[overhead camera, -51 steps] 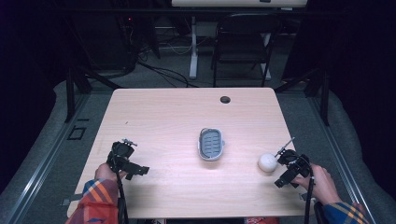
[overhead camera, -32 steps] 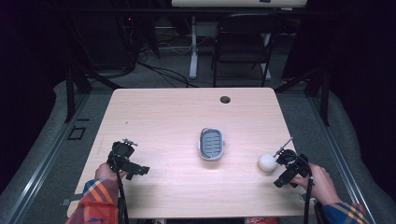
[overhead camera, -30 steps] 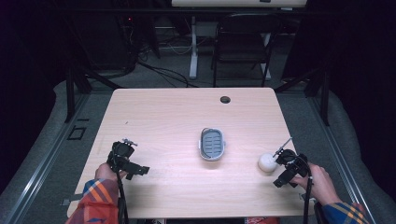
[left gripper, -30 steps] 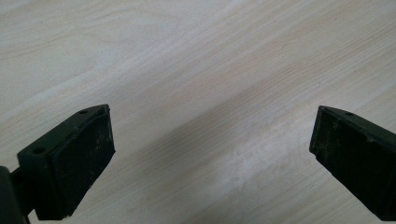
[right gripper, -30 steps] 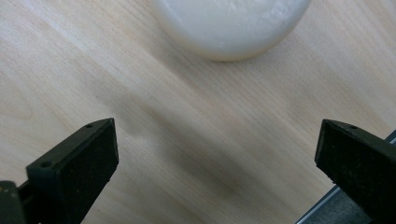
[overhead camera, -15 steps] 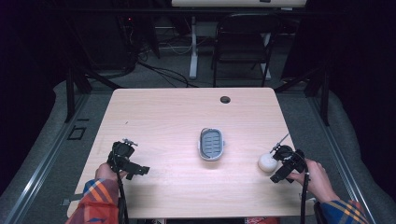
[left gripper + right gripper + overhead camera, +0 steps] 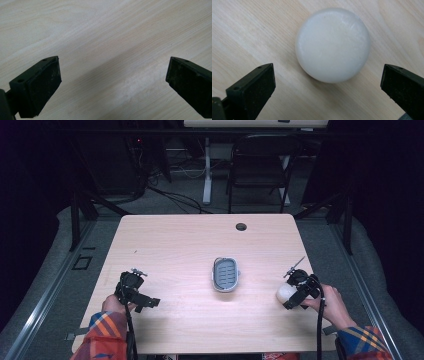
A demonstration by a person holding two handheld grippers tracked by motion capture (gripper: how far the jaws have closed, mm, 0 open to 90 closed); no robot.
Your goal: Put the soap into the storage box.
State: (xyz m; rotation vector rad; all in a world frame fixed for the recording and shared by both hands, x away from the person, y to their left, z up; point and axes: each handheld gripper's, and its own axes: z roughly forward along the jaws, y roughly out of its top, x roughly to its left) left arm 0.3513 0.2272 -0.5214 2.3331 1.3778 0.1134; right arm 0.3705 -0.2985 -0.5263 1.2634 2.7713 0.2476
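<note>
Advanced since the earlier frame, the right gripper (image 7: 292,292) now reaches the white ball (image 7: 332,45) near the table (image 7: 180,240) right edge, jaws spread wide with the ball just ahead of the gap, untouched. Left gripper (image 7: 112,82), jaws equally apart, hovers over bare wood near the front-left edge. Grey dish (image 7: 226,274) sits mid-table, well apart from both.

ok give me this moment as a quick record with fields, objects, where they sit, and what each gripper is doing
surface: wooden table
centre item: grey oval dish, slotted inside, lying apart from both grippers
white item: round white puck, flat on the table near its right edge
right gripper: jaws open, puck just ahead of the gap, not touching it
left gripper: jaws open over bare wood, holding nothing
other: small dark hole near the table's far edge
</note>
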